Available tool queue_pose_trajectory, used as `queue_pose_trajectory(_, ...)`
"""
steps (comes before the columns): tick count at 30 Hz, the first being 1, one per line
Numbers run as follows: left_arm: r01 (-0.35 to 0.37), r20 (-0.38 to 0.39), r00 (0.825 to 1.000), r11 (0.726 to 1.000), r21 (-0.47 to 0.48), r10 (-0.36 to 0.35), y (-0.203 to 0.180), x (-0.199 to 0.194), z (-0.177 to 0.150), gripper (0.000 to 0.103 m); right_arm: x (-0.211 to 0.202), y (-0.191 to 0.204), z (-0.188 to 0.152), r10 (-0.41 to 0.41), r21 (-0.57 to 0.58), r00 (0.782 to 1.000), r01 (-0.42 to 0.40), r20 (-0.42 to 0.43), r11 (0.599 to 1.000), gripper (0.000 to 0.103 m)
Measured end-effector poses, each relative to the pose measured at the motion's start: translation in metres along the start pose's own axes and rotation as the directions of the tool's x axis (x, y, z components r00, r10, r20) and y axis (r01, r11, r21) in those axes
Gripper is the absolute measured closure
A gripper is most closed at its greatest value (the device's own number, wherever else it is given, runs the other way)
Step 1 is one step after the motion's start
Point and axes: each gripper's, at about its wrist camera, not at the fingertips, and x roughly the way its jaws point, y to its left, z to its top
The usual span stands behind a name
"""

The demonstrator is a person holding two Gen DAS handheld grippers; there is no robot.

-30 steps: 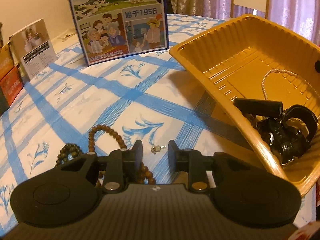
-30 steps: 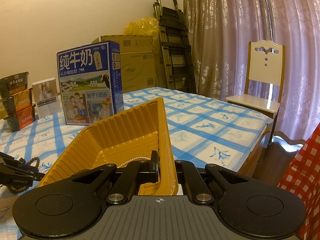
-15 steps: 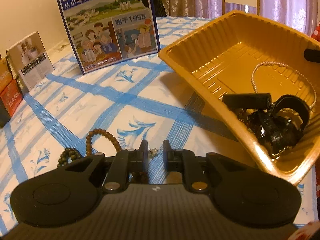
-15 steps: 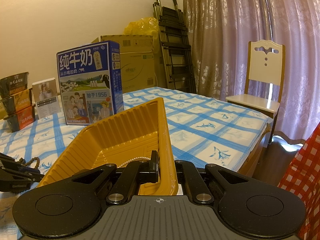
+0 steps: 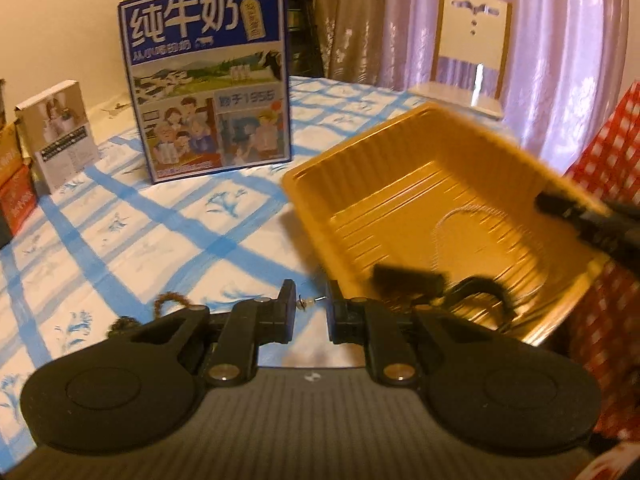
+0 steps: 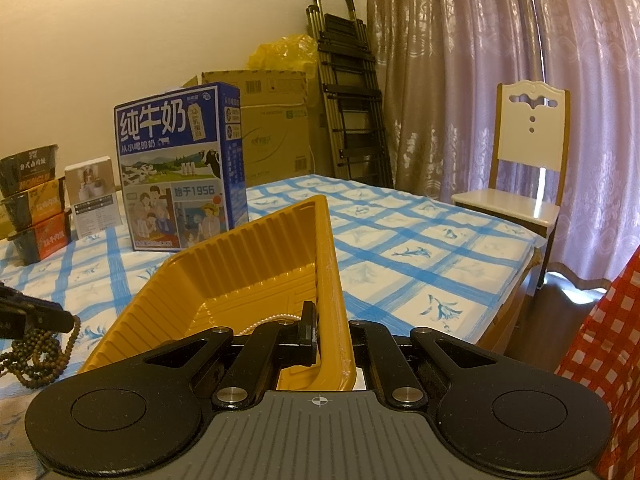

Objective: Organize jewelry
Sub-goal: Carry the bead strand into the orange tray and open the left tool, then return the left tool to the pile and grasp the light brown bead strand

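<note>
The left gripper point(image 5: 311, 307), its jaws narrowed, pinches a small earring point(image 5: 307, 302) lifted above the blue-checked tablecloth point(image 5: 132, 236), just left of the yellow tray point(image 5: 404, 200). The right gripper point(image 6: 334, 334) is pressed together on the tray's near right wall.

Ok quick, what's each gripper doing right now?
Left gripper: closed on a small earring.
Right gripper: shut on the yellow tray rim.

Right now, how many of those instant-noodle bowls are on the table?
3, stacked in one pile at the far left of the table: a dark top bowl, a yellow-labelled middle bowl and a red-labelled bottom bowl. More may be hidden beyond the picture's left edge.
</note>
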Motion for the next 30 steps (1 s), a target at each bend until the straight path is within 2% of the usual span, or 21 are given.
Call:
queue_pose_trajectory(6,0.122,0.016,0.993,0.99,-0.074,-0.121,-0.025,-0.001,0.016,0.09,0.001,0.001,0.001,0.001,0.002,1.0,-0.001,-0.001,1.0,0.098)
queue_pose_trajectory(14,0.233,0.014,0.972,0.968,-0.099,-0.232,-0.063,0.016,0.029,0.09,0.0,0.001,0.002,0.004,0.005,1.0,-0.004,-0.002,1.0,0.098)
queue_pose_trajectory(25,0.293,0.002,0.956,0.949,-0.119,-0.295,-0.077,0.031,0.034,0.089,0.0,0.004,0.005,0.007,0.001,1.0,-0.007,0.001,1.0,0.098)
queue_pose_trajectory(30,0.293,0.017,0.956,0.947,-0.134,-0.293,-0.076,0.03,0.032,0.083,0.0,0.004,0.005,0.007,0.0,1.0,-0.007,0.002,1.0,0.098)
